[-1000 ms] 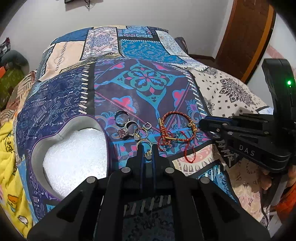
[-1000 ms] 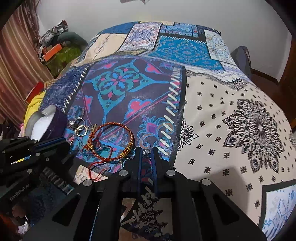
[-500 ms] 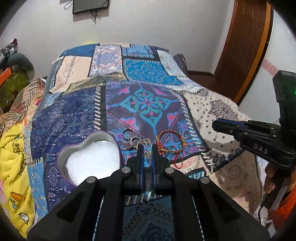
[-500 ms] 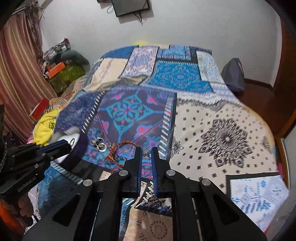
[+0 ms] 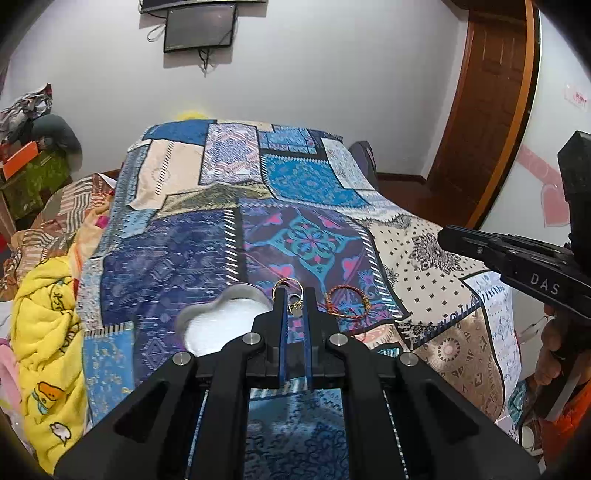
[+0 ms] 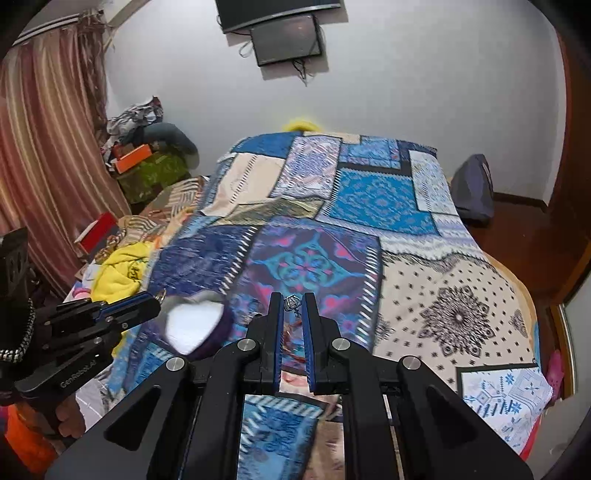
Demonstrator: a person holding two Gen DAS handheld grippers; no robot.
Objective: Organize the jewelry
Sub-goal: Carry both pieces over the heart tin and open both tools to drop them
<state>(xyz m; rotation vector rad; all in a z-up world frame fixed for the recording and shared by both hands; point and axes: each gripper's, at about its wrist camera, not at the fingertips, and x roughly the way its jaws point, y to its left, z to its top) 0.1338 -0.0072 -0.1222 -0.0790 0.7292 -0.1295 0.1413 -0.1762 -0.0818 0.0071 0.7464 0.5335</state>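
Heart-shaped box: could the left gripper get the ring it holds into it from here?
Probably yes. The left gripper is shut on a gold ring, and the heart-shaped box lies open just beside it, nothing between.

Setting: home bedroom | Evidence: bed (image 5: 192, 236) under patchwork bedspread (image 6: 369, 199) | wall-mounted screen (image 5: 199, 27) | striped curtain (image 6: 44, 147) | wooden door (image 5: 491, 92) | heaped clothes and boxes (image 6: 147, 147) alongside

bedspread (image 5: 177, 266): printed patchwork cloth, matt. heart-shaped box (image 5: 221, 321): white foam-like lining, grainy. ring (image 5: 286, 286): gold-tone metal, shiny. bracelet (image 5: 347, 304): red cord, gold fittings. left gripper (image 5: 294, 295): black matt plastic, bright metal screws. door (image 5: 484, 110): glossy brown wood.
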